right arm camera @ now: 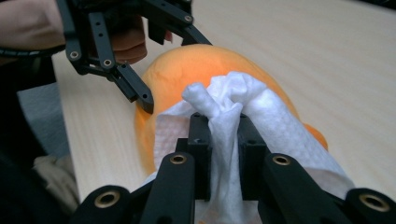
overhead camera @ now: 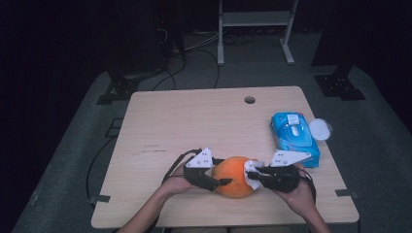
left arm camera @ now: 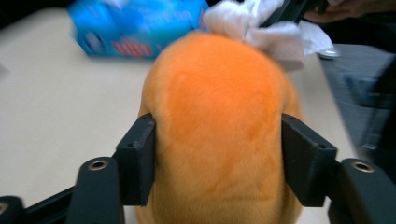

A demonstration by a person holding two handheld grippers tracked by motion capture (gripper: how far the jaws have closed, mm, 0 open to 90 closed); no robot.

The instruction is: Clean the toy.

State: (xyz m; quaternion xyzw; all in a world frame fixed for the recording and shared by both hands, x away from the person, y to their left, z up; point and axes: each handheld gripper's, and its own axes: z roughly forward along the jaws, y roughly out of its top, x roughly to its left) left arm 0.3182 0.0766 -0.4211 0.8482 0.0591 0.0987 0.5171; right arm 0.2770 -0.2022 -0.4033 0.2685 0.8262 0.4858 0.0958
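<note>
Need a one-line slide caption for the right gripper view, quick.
Right tool pinches a white wipe against the orange plush toy while the left tool steadies it.

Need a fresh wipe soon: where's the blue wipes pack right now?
In the high view, the blue wipes pack lies near the table's right edge, just beyond the right gripper, with a white lid beside it.

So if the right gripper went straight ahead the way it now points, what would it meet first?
Probably the orange plush toy: the right gripper, shut on the white wipe, points straight at it, and the wipe seems to lie against it already. Beyond it is the left gripper.
</note>
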